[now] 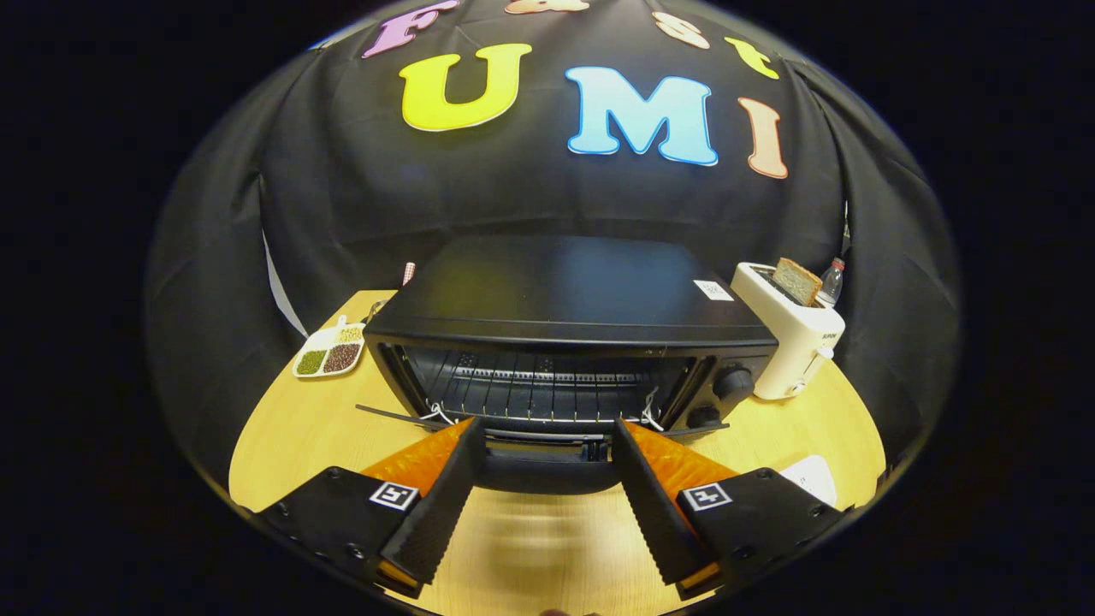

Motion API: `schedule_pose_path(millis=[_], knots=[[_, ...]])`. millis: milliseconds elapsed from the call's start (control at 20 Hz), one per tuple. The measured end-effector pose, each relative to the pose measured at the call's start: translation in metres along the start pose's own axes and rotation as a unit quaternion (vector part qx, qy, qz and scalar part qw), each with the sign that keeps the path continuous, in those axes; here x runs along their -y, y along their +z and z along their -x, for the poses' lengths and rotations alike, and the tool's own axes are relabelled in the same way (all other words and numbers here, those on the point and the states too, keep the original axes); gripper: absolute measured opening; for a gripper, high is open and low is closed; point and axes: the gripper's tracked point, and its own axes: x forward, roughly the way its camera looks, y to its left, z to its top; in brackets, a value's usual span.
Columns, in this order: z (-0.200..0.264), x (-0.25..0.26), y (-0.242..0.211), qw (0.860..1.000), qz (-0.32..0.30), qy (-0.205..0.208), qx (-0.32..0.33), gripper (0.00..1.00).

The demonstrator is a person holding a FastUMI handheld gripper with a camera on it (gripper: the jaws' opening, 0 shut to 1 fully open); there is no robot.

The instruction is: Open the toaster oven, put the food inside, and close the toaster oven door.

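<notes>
A black toaster oven (565, 299) stands on the wooden table just ahead of my fingers. Its door (547, 470) hangs folded down toward me, its dark front edge lying between my two fingers. Inside, the wire rack (547, 389) is bare. My gripper (546, 428) is open wide, its fingertips at the oven's mouth on either side of the lowered door, not pressing on it. Two round knobs (734, 382) sit on the oven's right panel.
A white toaster (796, 342) with a slice of bread (797, 281) in its slot stands right of the oven, a bottle (831, 281) behind it. A divided dish of beans (329, 351) lies to the left. Something white (813, 479) lies by my right finger.
</notes>
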Motion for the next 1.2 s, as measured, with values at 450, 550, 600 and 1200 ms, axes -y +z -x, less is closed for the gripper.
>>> schedule_pose_path(millis=[450,550,600,1200], knots=[[0.01,-0.001,-0.023,1.0,0.015,0.009,-0.025,0.96],[0.014,0.0,-0.036,0.999,0.021,0.011,-0.036,0.96],[0.018,0.0,-0.043,0.998,0.034,0.014,-0.042,0.96],[0.032,0.036,-0.125,0.988,0.1,0.052,-0.101,0.97]])
